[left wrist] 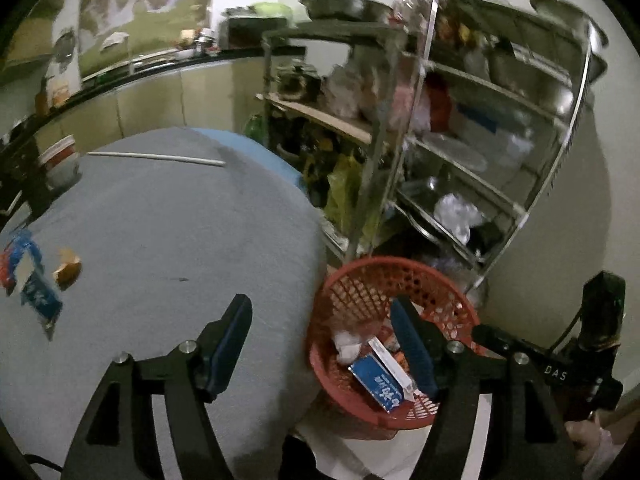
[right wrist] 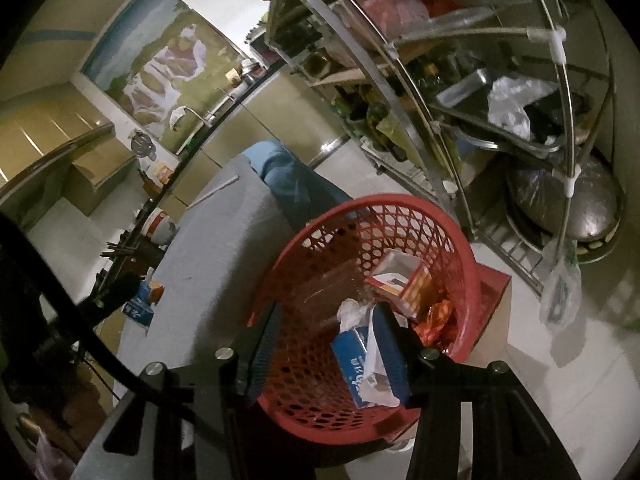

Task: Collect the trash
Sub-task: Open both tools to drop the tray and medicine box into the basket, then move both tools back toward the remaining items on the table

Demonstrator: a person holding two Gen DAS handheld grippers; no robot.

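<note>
A red mesh basket (left wrist: 360,276) (right wrist: 400,202) stands off the right edge of the grey-covered table (left wrist: 168,232). In it lie a blue box (left wrist: 378,384) (right wrist: 352,364), crumpled white paper (left wrist: 348,344), an orange-and-white carton (right wrist: 404,280) and an orange wrapper (right wrist: 436,320). My left gripper (left wrist: 320,320) is open and empty, one finger over the table and the other over the basket. My right gripper (right wrist: 328,312) hangs over the basket's near rim, jaws partly apart with nothing pinched. Blue wrappers (left wrist: 34,284) and an orange scrap (left wrist: 68,270) lie at the table's left.
A white stick (left wrist: 156,157) and a red-and-white cup (left wrist: 60,160) sit at the table's far side. A crowded metal rack (left wrist: 460,140) (right wrist: 500,100) stands right behind the basket. A counter runs along the back wall. A hand (left wrist: 588,440) shows at lower right.
</note>
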